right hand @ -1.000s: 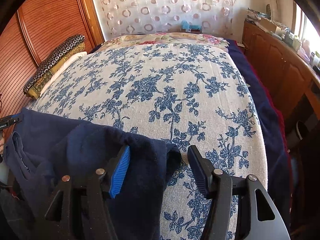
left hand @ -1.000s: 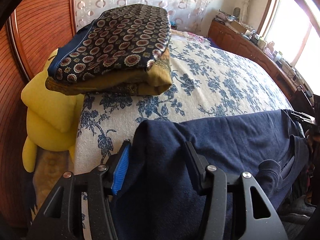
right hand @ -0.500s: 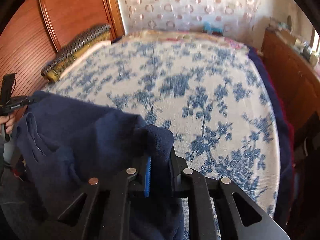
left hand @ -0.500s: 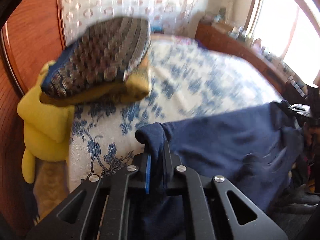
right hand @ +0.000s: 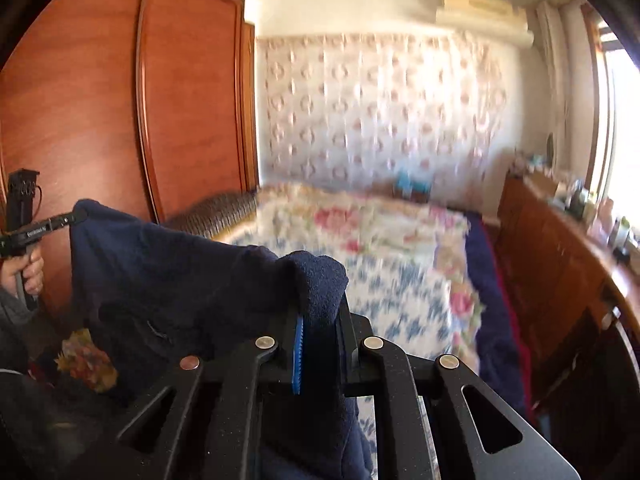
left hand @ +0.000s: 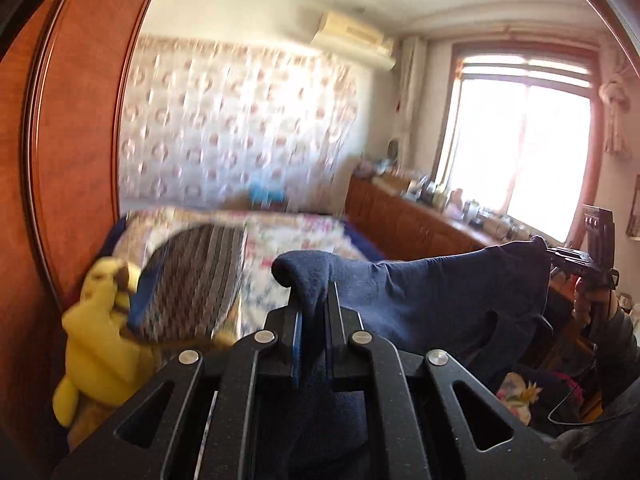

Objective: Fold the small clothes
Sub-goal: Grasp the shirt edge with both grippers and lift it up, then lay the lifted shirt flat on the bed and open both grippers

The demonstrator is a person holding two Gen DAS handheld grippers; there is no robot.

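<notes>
Left wrist view, left gripper (left hand: 316,312) and right gripper (right hand: 320,320) fingers each pinching navy garment (left hand: 432,292)

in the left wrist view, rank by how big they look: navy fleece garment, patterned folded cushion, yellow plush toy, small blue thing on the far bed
1. Navy fleece garment, though nearness to the camera inflates it.
2. Patterned folded cushion and yellow plush toy look about alike; blur and overlap keep me from ranking them.
3. Small blue thing on the far bed, smallest, also farthest.

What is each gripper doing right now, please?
Left gripper: closed on one end of the navy garment.
Right gripper: closed on the garment's other end.
</notes>
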